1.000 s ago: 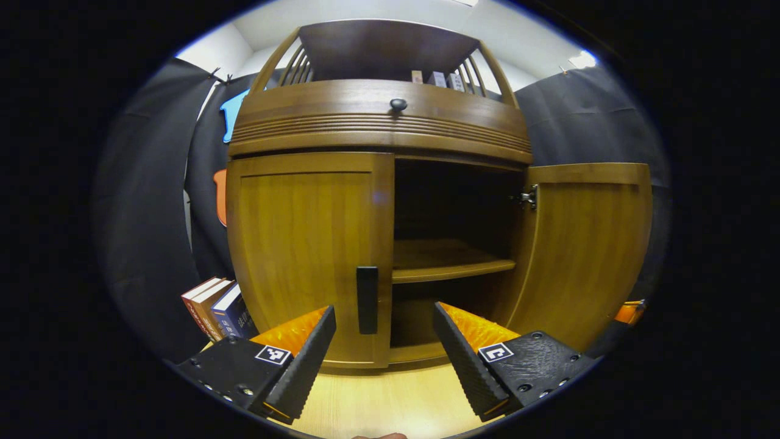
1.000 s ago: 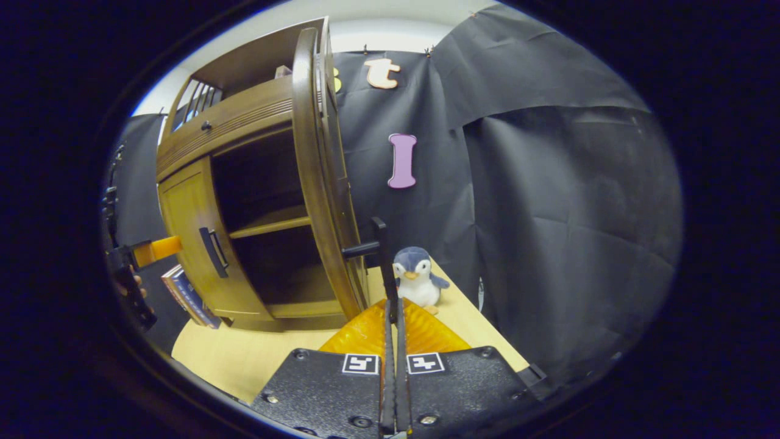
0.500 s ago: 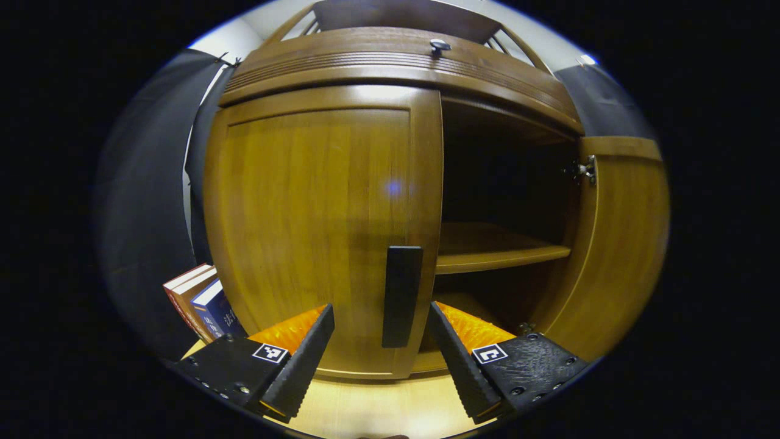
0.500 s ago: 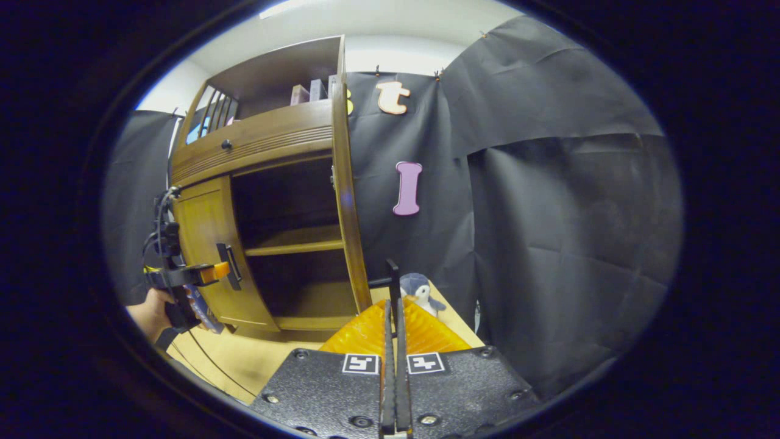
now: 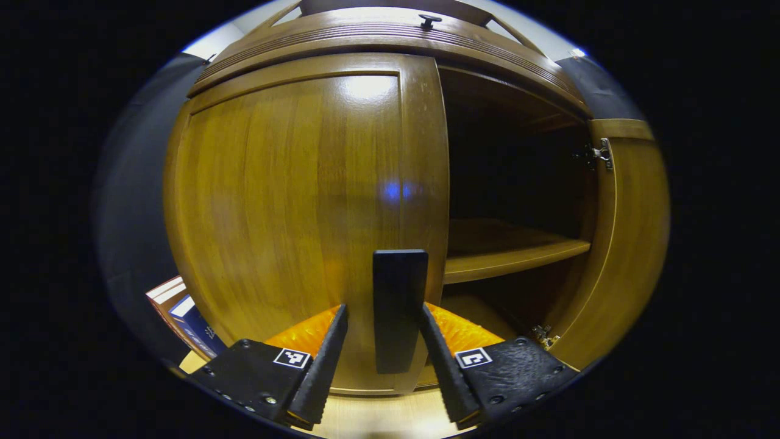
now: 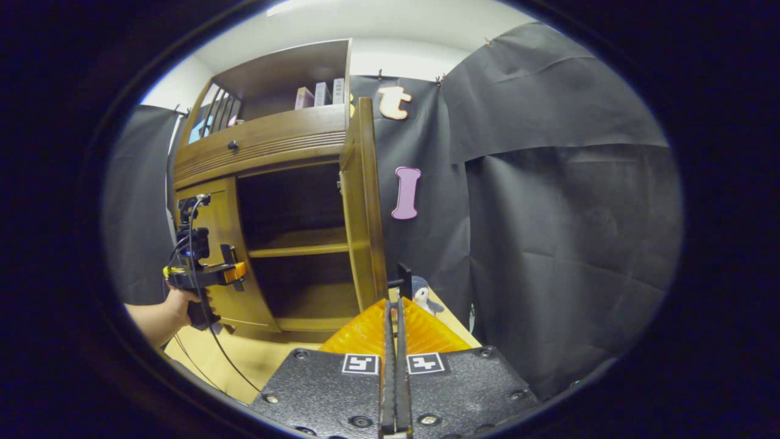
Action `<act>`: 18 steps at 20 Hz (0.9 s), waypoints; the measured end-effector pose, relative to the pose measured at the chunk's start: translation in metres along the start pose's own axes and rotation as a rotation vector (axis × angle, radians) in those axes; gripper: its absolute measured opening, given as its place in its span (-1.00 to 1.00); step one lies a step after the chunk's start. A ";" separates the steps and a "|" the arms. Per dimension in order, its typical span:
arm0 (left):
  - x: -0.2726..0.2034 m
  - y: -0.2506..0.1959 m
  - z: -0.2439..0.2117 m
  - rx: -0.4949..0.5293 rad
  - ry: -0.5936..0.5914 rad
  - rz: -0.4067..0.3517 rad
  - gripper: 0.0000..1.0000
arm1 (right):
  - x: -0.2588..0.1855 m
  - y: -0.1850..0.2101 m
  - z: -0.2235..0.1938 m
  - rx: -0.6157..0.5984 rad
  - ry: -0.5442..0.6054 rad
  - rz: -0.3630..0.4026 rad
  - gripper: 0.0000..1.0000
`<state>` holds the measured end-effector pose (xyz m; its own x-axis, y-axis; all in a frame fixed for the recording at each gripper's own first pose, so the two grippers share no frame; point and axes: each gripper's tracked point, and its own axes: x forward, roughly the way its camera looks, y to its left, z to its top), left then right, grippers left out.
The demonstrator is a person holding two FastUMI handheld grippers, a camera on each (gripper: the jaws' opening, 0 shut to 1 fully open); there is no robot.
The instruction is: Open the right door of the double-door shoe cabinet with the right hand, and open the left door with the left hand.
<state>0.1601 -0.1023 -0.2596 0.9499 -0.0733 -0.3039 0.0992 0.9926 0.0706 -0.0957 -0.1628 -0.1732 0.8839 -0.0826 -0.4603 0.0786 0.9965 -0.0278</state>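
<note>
The wooden shoe cabinet's left door (image 5: pixel 292 201) is closed. Its black vertical handle (image 5: pixel 399 305) stands between the fingers of my left gripper (image 5: pixel 382 317), which is open, with a finger on either side and a small gap to each. The right door (image 5: pixel 627 244) is swung wide open, showing a dark inside with a shelf (image 5: pixel 512 253). In the right gripper view this door (image 6: pixel 365 207) is edge-on, and my right gripper (image 6: pixel 393 305) is shut on its black handle (image 6: pixel 403 277). The left gripper (image 6: pixel 234 271), held by a hand (image 6: pixel 183 302), sits at the left door (image 6: pixel 210 256).
A small penguin plush (image 6: pixel 421 296) sits on the light wooden tabletop (image 6: pixel 244 360) behind the open right door. Books (image 5: pixel 183 305) lean at the cabinet's left side. A drawer with a knob (image 5: pixel 429 19) runs above the doors, with small boxes (image 6: pixel 320 94) on the top shelf.
My left gripper has moved in toward the left door until the handle stands between its open fingers. The right door has swung further open with my right gripper on its handle.
</note>
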 end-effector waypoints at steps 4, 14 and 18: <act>0.003 -0.007 -0.003 -0.010 -0.013 -0.034 -0.18 | -0.003 0.005 -0.003 0.000 0.004 0.014 -0.84; 0.003 -0.007 -0.016 -0.023 0.047 -0.040 -0.46 | -0.016 0.012 -0.009 -0.025 0.012 0.026 -0.05; -0.002 -0.006 -0.016 -0.021 0.051 -0.027 -0.46 | -0.021 0.011 -0.013 -0.039 0.015 0.040 -0.07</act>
<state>0.1525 -0.1069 -0.2750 0.9304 -0.0957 -0.3538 0.1182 0.9921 0.0423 -0.1195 -0.1500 -0.1757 0.8792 -0.0432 -0.4746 0.0256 0.9987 -0.0434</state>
